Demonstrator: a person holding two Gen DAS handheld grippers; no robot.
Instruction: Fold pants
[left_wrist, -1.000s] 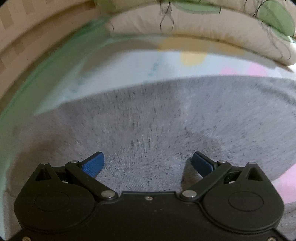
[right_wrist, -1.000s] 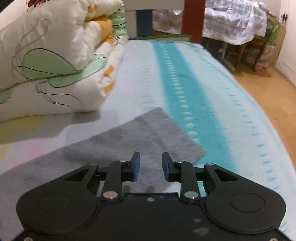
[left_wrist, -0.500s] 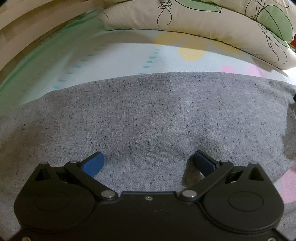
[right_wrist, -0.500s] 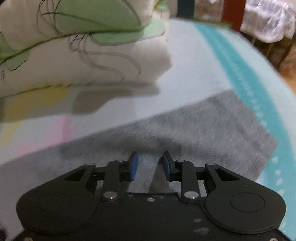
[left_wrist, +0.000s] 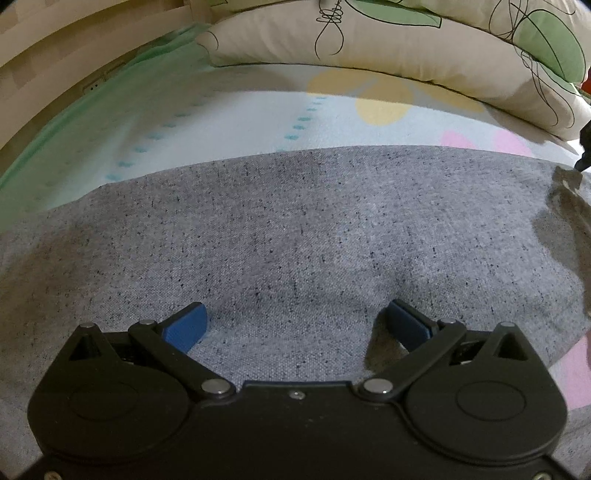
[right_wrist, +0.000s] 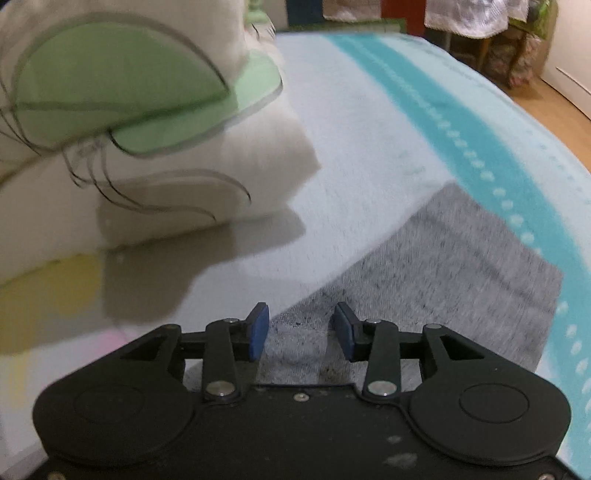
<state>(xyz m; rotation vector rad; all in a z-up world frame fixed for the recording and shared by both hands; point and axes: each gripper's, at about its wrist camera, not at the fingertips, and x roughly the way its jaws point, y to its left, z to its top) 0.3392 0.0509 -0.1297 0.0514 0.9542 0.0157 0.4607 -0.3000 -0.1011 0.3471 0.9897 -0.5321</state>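
The grey speckled pants (left_wrist: 295, 229) lie flat on the bed and fill most of the left wrist view. My left gripper (left_wrist: 295, 321) is wide open, its blue pads low over the cloth with nothing between them. In the right wrist view one end of the pants (right_wrist: 461, 266) lies on the teal-striped sheet. My right gripper (right_wrist: 301, 330) is open with a moderate gap, its pads straddling the pants' upper edge, which looks slightly bunched there. At the right edge of the left wrist view a raised fold of the pants (left_wrist: 569, 206) shows under a dark tip.
A folded white quilt with green leaf prints (right_wrist: 129, 129) lies on the bed just behind the pants, also in the left wrist view (left_wrist: 406, 48). The bedsheet (right_wrist: 388, 110) has a teal stripe. A wooden bed frame (left_wrist: 55, 55) is at left. Furniture and floor (right_wrist: 554, 92) lie beyond the bed.
The right gripper swung left toward the quilt, came down to the pants' edge, and its jaws opened wider. The left gripper settled low over the pants, still open.
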